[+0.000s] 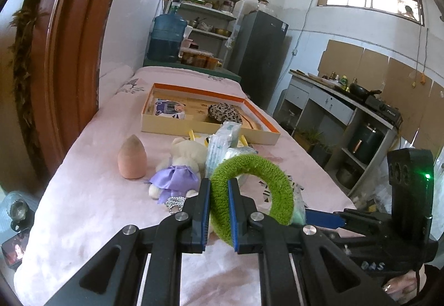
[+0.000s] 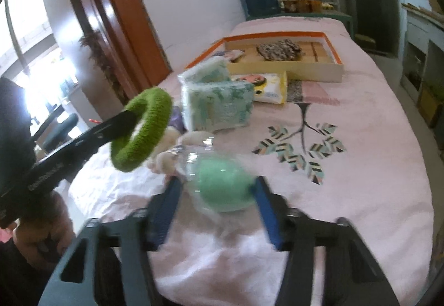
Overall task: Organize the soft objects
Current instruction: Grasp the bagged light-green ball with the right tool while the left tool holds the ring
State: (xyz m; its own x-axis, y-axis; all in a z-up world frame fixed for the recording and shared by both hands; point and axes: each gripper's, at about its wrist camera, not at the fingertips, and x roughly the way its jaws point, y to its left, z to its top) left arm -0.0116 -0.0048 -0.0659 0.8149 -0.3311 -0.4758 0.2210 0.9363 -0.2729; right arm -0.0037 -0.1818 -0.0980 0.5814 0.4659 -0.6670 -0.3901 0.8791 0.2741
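Green terry ring (image 1: 251, 189) sits clamped in your left gripper (image 1: 219, 211), jaws pinched across its band, lifted off the bed (image 1: 83, 195). It looks light and squashy, so a band grip suits. Your right gripper (image 2: 219, 206) straddles the mint sponge (image 2: 224, 183) in slippery clear wrap; whether those jaws press yet, you cannot tell.

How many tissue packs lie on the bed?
3: two green-patterned packs stacked beside the teddy bear, one yellow pack before the box. Others may be hidden.
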